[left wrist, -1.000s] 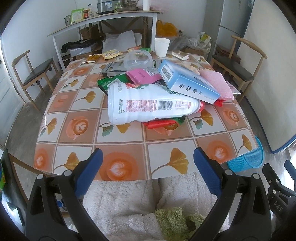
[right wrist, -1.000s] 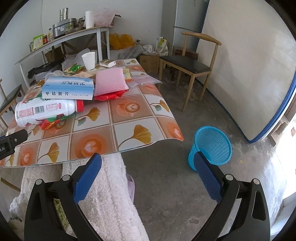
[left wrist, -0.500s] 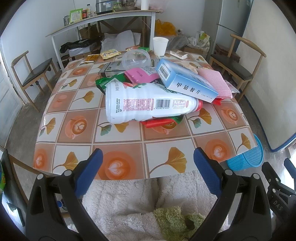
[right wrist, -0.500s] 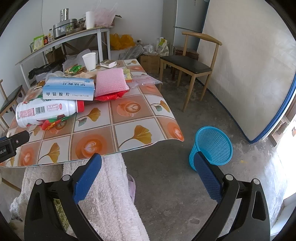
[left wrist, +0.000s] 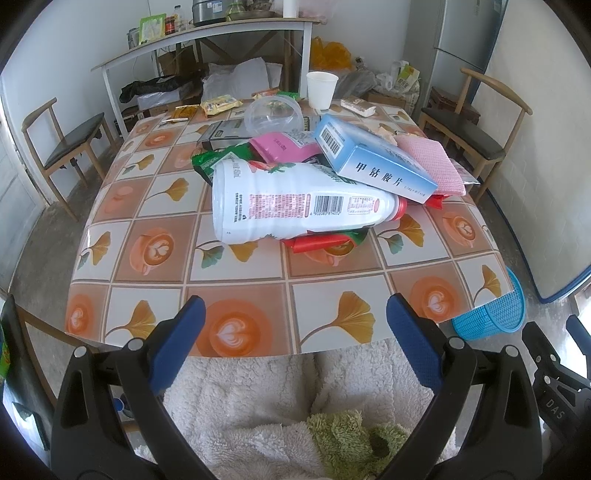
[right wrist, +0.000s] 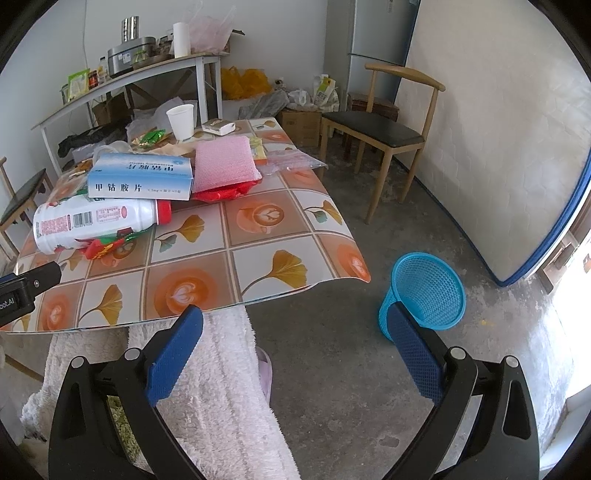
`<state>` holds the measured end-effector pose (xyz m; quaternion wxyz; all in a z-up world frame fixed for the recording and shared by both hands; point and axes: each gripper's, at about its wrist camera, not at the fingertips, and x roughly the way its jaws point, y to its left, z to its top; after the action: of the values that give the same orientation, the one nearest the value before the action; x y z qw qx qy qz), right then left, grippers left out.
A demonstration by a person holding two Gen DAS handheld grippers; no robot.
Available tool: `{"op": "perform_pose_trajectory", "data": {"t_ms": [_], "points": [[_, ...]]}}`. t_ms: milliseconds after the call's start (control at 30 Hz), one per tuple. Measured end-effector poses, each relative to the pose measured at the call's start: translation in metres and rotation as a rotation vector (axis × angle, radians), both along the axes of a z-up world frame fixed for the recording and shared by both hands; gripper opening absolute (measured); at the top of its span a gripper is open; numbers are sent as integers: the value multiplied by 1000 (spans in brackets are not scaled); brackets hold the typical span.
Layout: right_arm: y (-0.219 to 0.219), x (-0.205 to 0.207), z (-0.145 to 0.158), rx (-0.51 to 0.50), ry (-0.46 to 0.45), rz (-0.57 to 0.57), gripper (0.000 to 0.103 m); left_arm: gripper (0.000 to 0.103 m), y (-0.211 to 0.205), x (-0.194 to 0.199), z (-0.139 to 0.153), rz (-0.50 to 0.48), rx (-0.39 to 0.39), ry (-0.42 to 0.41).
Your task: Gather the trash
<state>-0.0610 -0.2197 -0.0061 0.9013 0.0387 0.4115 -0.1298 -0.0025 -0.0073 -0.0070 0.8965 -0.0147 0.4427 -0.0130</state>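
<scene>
A heap of trash lies on the tiled table (left wrist: 243, 273): a white plastic bottle (left wrist: 295, 203) on its side with a red cap, a blue medicine box (left wrist: 373, 162) leaning over it, a pink pouch (left wrist: 280, 146), a pink cloth (left wrist: 432, 162), green and red wrappers, a clear lid (left wrist: 271, 114) and a paper cup (left wrist: 321, 89). My left gripper (left wrist: 295, 332) hangs open over the near table edge, short of the bottle. Off the table's right corner, my right gripper (right wrist: 295, 350) is open above the floor, holding nothing. A blue mesh bin (right wrist: 424, 291) stands on the floor by its right finger.
Wooden chairs stand at the left (left wrist: 70, 136) and right (left wrist: 476, 129) of the table. A long shelf table (left wrist: 207, 33) with kitchen items lines the back wall, bags and boxes below it. A fluffy white garment (left wrist: 280, 406) on the person's lap fills the space under both grippers.
The left view has drifted slightly closer to and higher over the trash pile. The right view has barely shifted. Both grippers stay open and empty.
</scene>
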Motion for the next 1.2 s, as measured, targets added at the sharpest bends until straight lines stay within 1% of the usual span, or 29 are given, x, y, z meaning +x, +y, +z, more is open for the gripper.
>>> {"op": "perform_pose_trajectory", "data": {"t_ms": [533, 667, 767, 867, 967, 1067, 1133, 1200], "points": [[2, 4, 0, 14, -10, 11, 97, 94, 7, 2, -1, 4, -7, 8], [-1, 6, 1, 40, -17, 8, 97, 94, 8, 3, -1, -4, -12, 9], [-4, 11, 4, 73, -31, 5, 97, 94, 12, 6, 1, -27, -32, -2], [-7, 20, 9, 114, -57, 0, 97, 94, 17, 8, 7, -61, -72, -57], [-14, 30, 15, 171, -92, -10, 97, 94, 21, 9, 17, -118, -118, -154], [-21, 42, 20, 236, -118, -9, 97, 94, 21, 12, 26, -175, -147, -223], [-26, 51, 20, 287, -122, -9, 97, 94, 20, 16, 31, -215, -159, -268], [-33, 62, 19, 370, -122, -4, 97, 94, 19, 19, 35, -241, -168, -288]]}}
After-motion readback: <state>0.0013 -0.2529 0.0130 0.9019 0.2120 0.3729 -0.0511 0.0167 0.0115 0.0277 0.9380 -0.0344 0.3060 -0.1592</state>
